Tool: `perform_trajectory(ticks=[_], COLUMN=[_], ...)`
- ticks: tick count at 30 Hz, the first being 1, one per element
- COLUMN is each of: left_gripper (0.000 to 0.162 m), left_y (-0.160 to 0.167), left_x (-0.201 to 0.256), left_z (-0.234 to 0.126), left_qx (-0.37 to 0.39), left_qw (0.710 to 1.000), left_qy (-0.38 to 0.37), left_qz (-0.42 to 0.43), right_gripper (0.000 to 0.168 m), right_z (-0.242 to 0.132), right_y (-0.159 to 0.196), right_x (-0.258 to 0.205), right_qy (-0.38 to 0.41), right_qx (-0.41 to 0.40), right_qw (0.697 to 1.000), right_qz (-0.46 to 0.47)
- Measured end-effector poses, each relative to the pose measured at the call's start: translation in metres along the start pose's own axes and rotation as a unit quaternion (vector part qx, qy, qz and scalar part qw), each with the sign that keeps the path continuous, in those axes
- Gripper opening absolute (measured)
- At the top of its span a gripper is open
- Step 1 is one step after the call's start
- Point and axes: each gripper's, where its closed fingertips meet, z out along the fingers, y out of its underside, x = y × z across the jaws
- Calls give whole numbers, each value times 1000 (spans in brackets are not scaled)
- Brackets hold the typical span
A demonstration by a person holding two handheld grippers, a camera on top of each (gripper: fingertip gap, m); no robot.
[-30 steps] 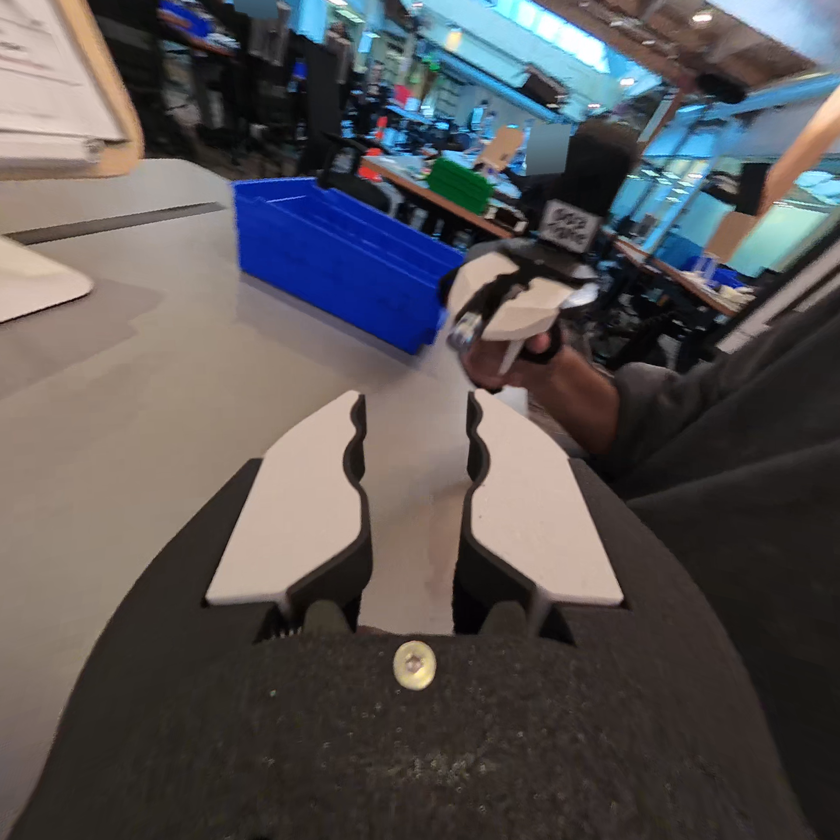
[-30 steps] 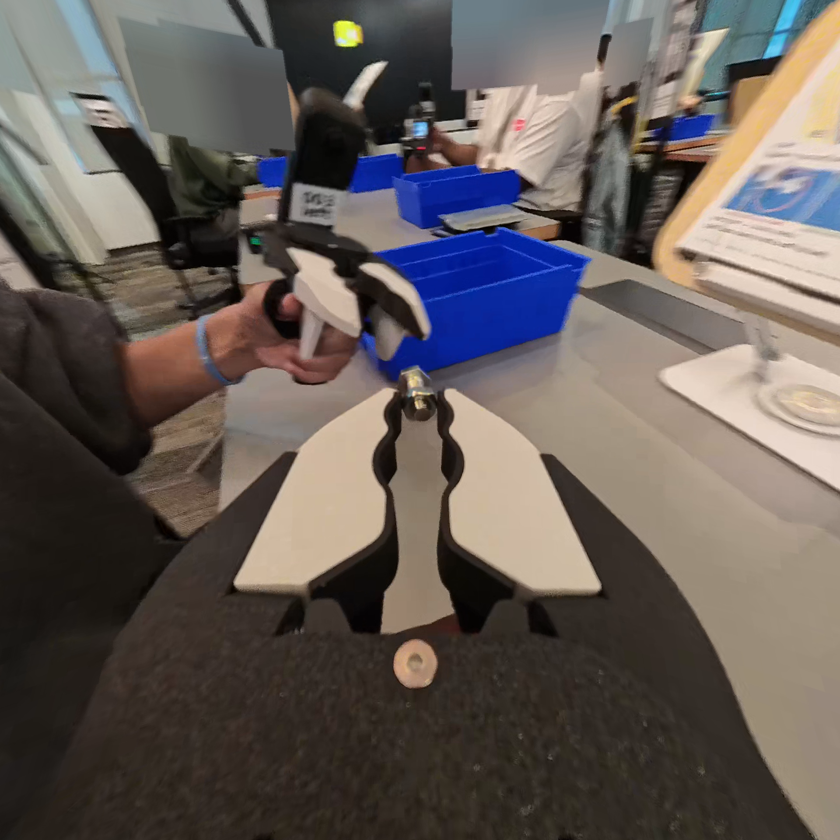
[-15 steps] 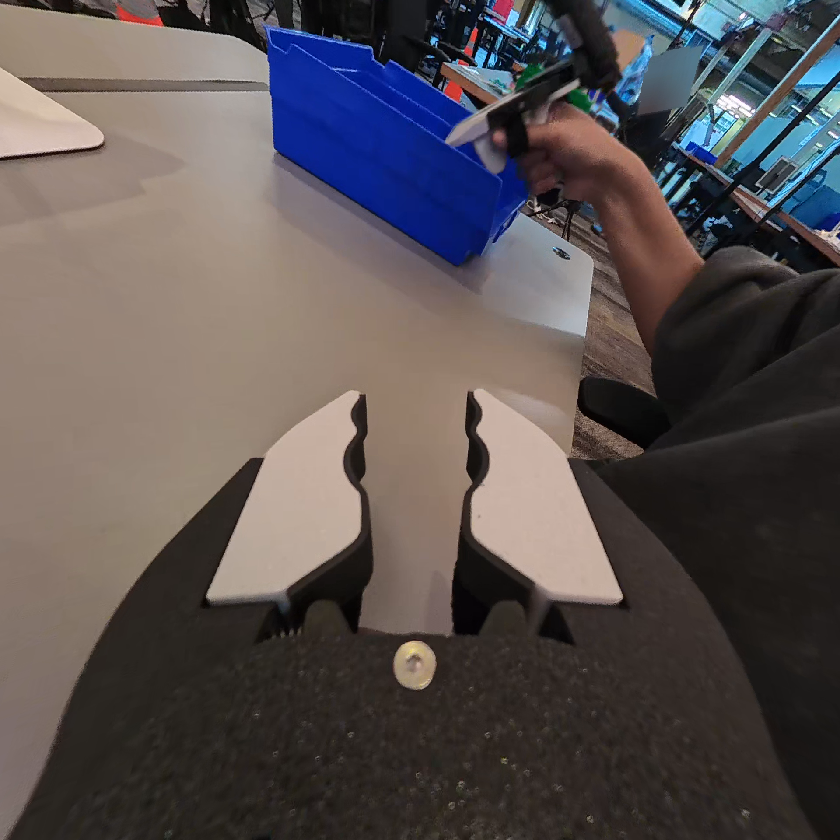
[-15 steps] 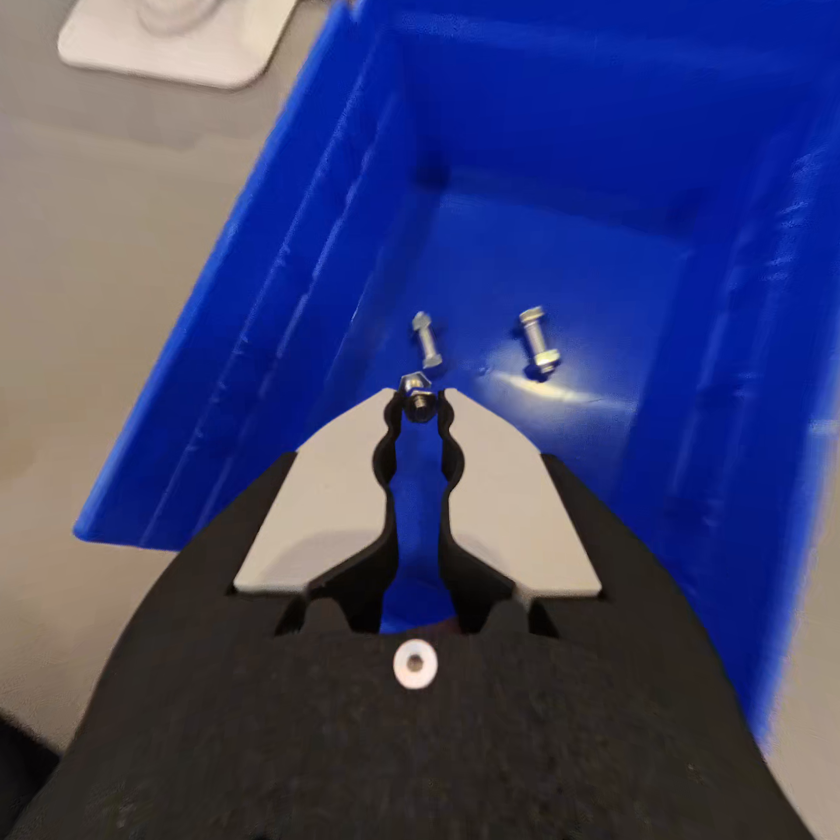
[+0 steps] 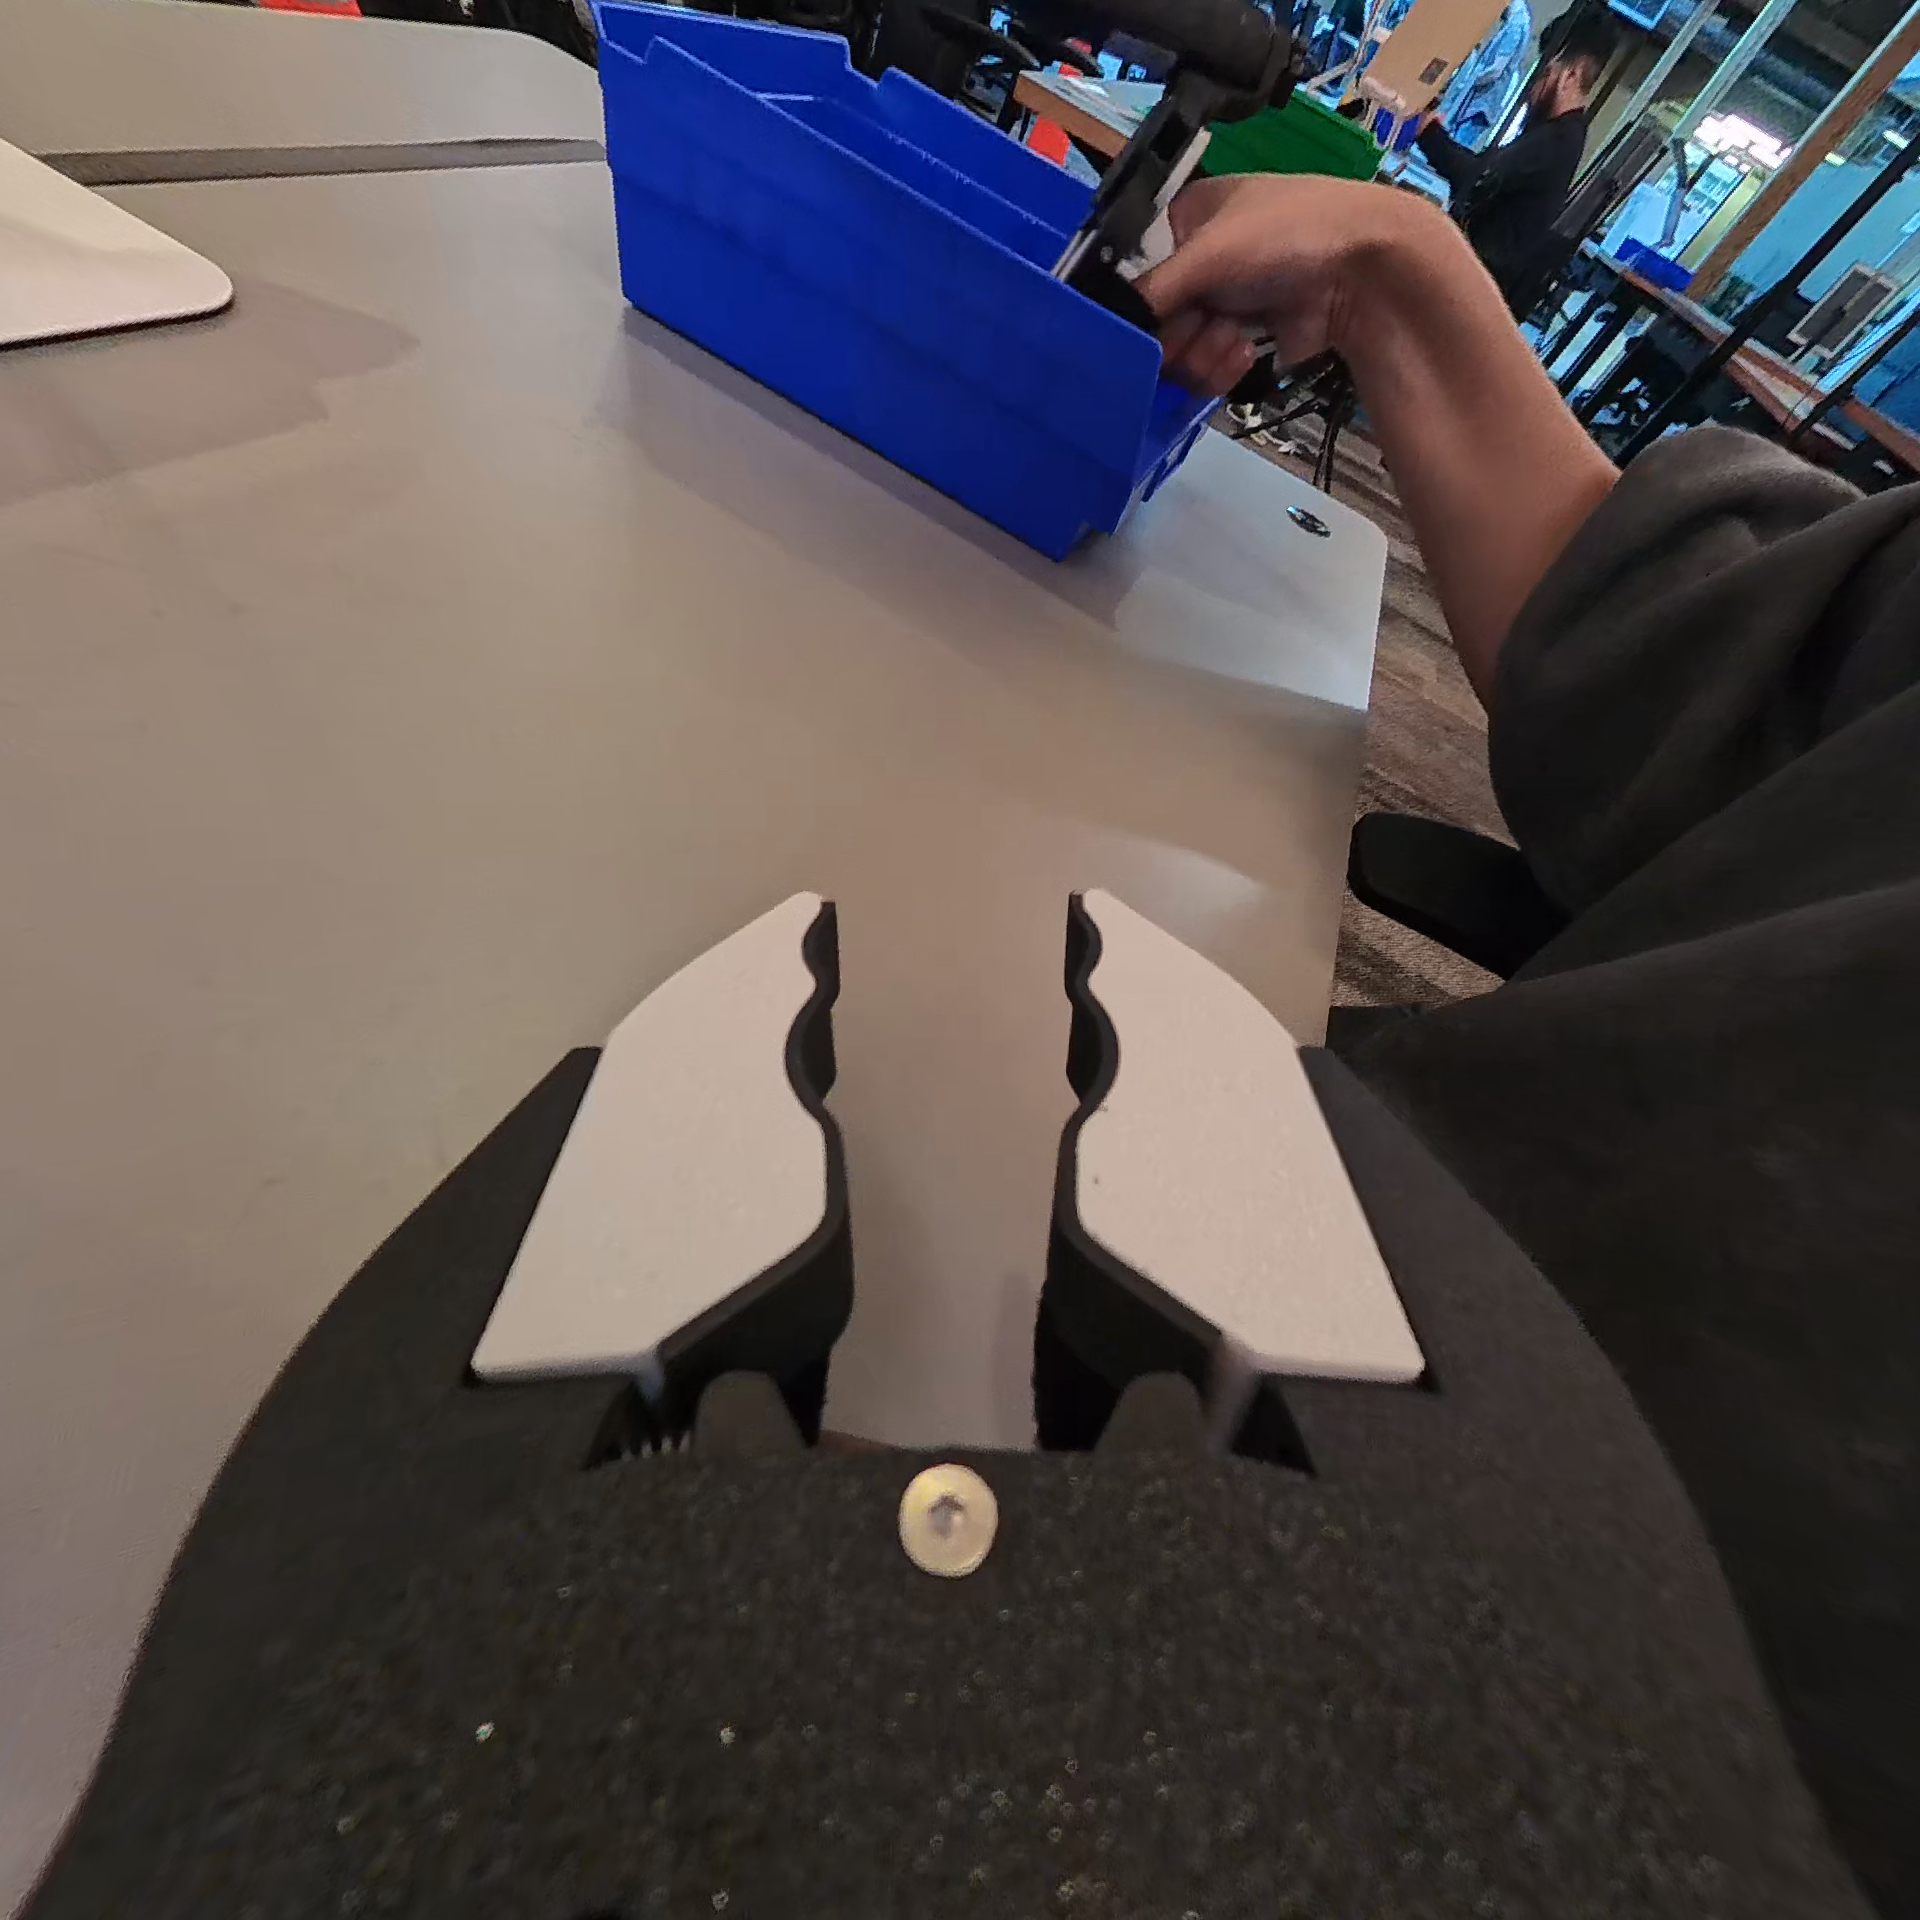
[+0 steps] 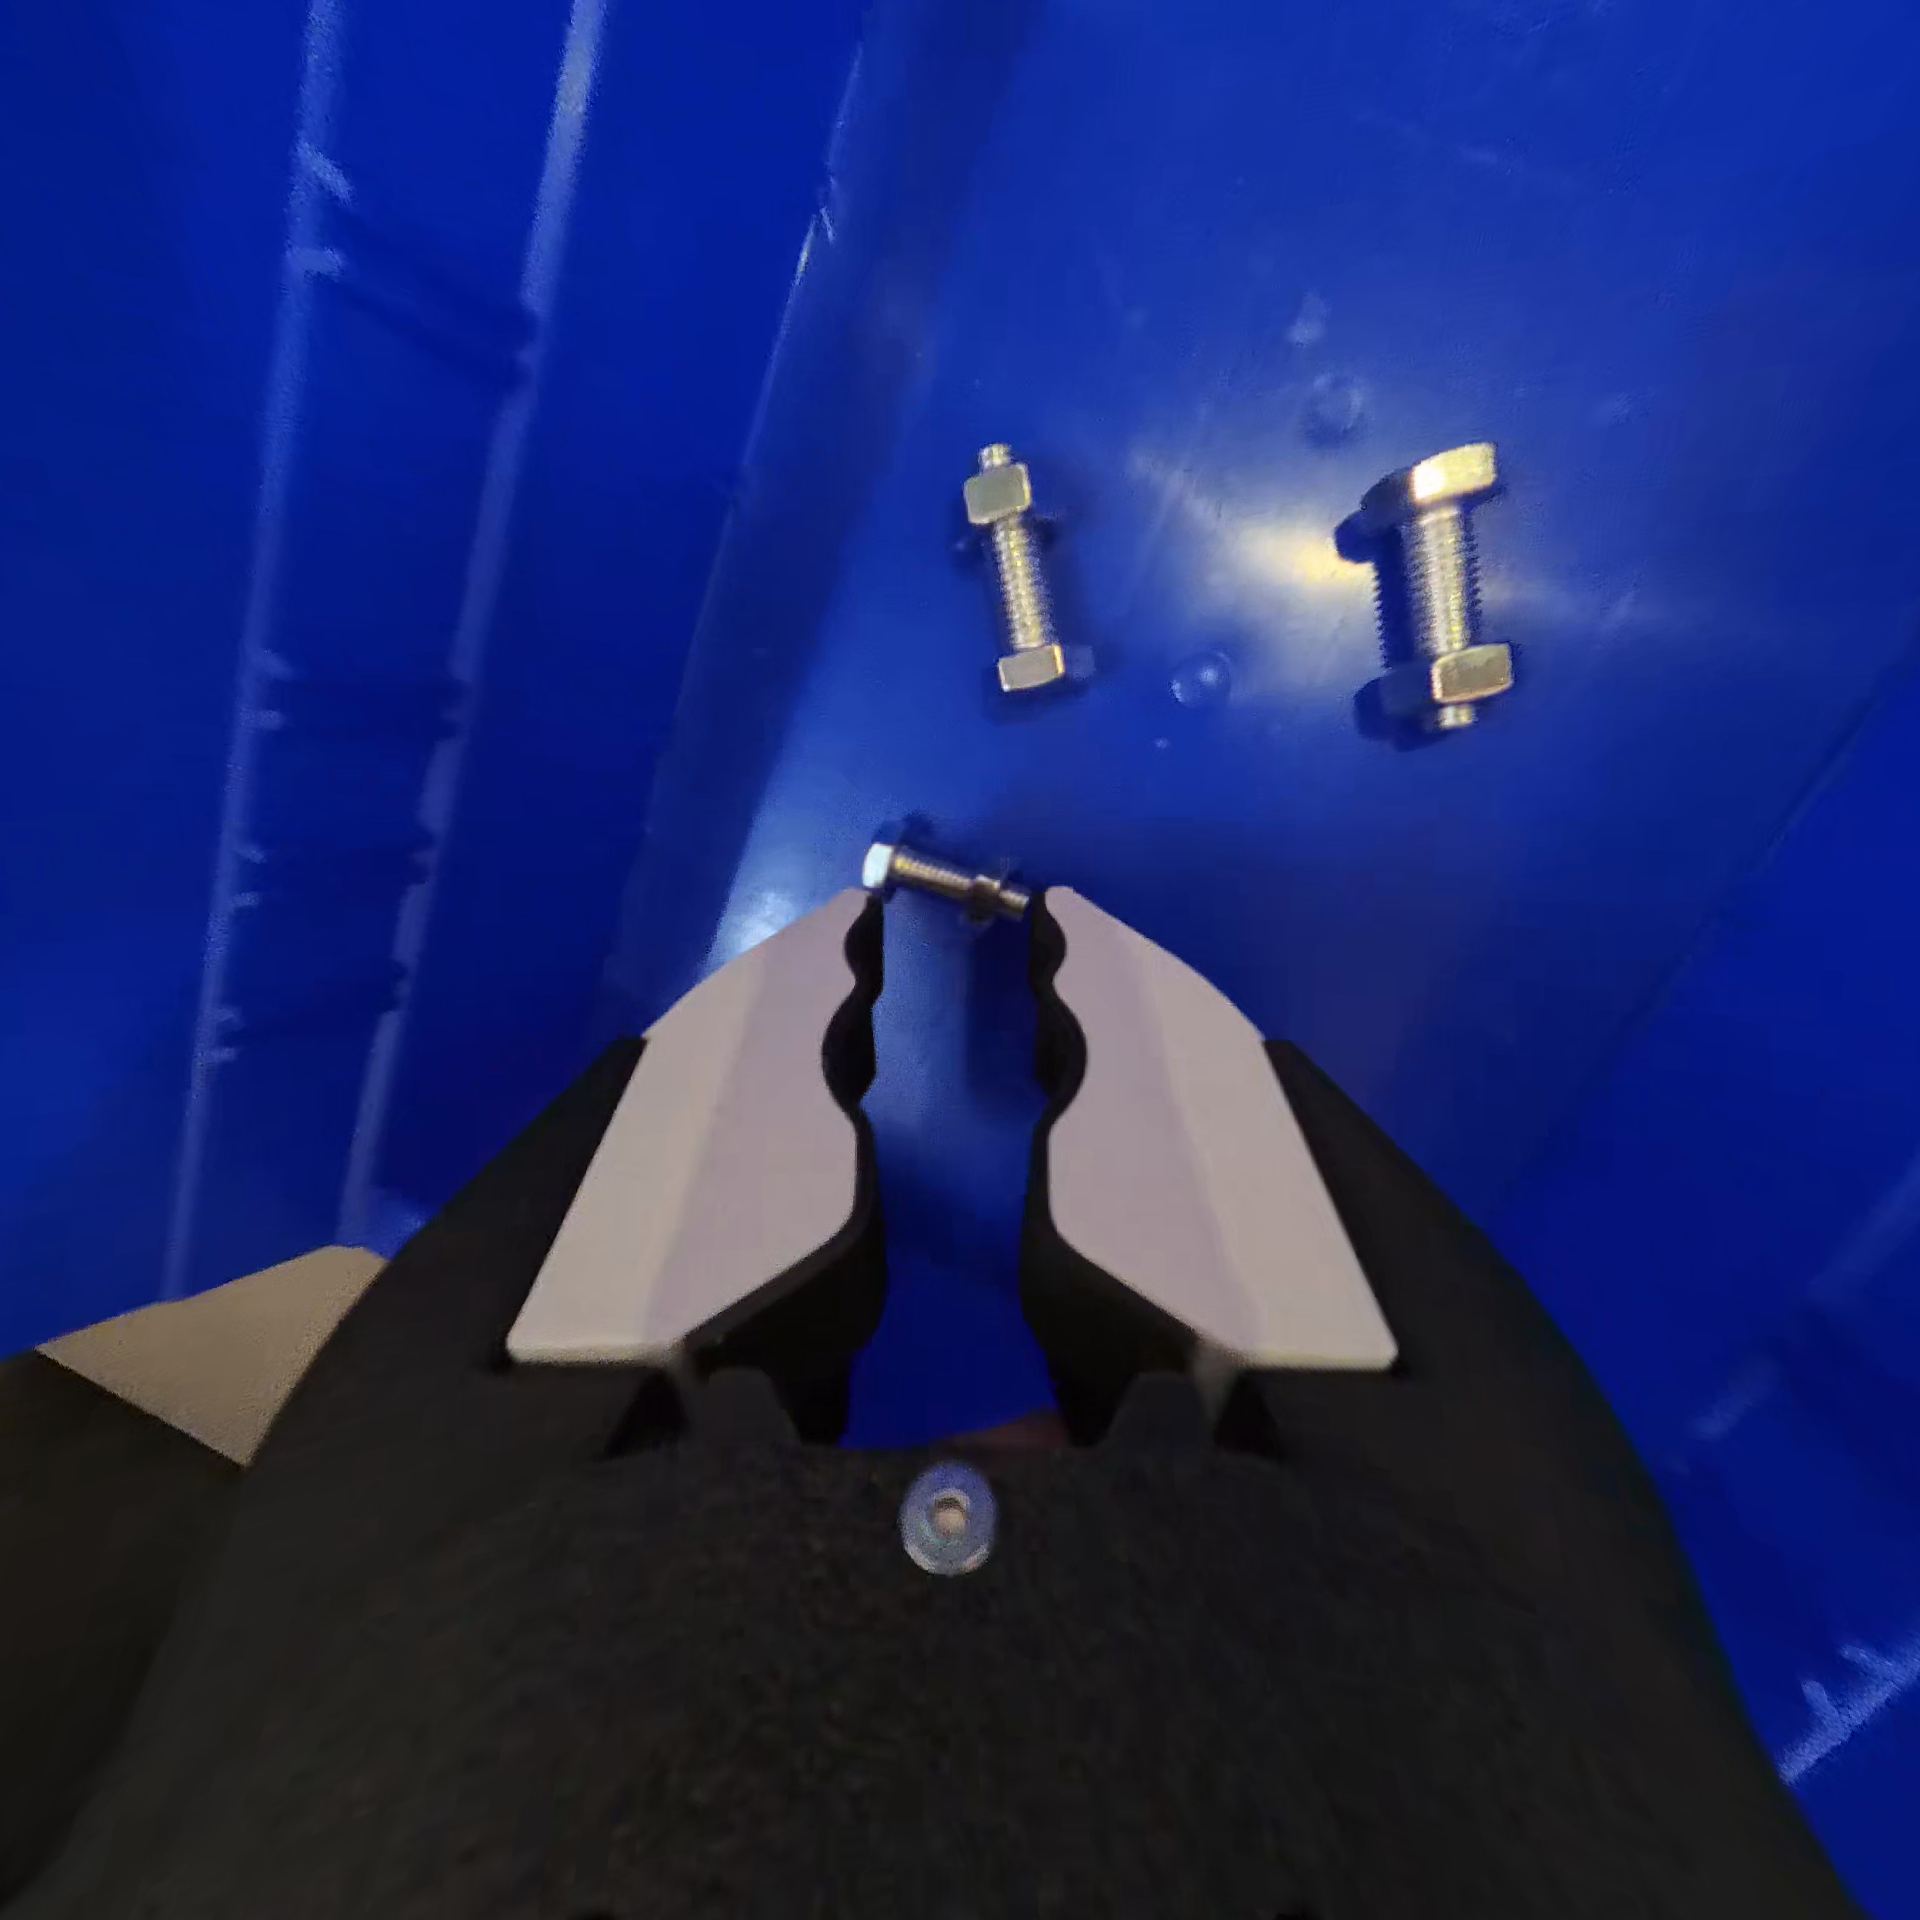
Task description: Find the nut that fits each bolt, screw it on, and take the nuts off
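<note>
Inside the deep blue plastic bin, right gripper poised low over the floor, jaws parted narrowly, with a small silver bolt with a nut threaded near its end lying crosswise just beyond the tips. Whether resting free on the bin floor or touching the grey fingertips: cannot tell; head near the left tip, nut end near the right, so apparently just released rather than gripped. Farther along the bin floor, 2 more assembled pairs: a slim silver bolt with nut and, beside it toward the right wall, a thicker silver bolt with nut, both lying flat and apart from each other. Best handling of this step, by judgement: lift straight up and back out of the bin, jaws kept parted, without nudging the small bolt sideways toward the wall or into the other 2. Outside the bin, well short of its near wall, left gripper hovering over the bare grey tabletop, fingers moderately apart, holding and touching nothing. Also outside, at the bin's far corner, a hand gripping the right tool's handle, tips hidden below the rim.
</note>
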Motion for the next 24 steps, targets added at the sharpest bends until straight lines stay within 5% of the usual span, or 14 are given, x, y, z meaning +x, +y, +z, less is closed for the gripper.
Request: perform_trajectory(ticks=[1,5,9,13,16,24], left_gripper=[41,41,40,40,39,38], left_y=[0,-5,-13,-14,-9,-1], left_x=[-1,-6,-17,-24,-25,-26], left_z=[0,-3,-5,-6,-7,-13], left_qx=[0,12,41,62,58,40], left_qw=[1000,1000,997,993,992,991], left_qy=[-3,-22,-60,-86,-101,-124], left_qz=[2,4,-16,-44,-45,-24], right_gripper=[27,25,26,26,22,12], right_z=[-6,-62,-97,-38,5,12], right_y=[-3,-39,-70,-50,-42,-47], right_x=[0,-26,-175,-285,-312,-337], right_qy=[6,67,-76,-110,-66,-27], right_qx=[16,194,425,430,396,434], right_qw=[1000,979,894,867,874,836], right_qz=[2,-9,-120,-228,-276,-335])
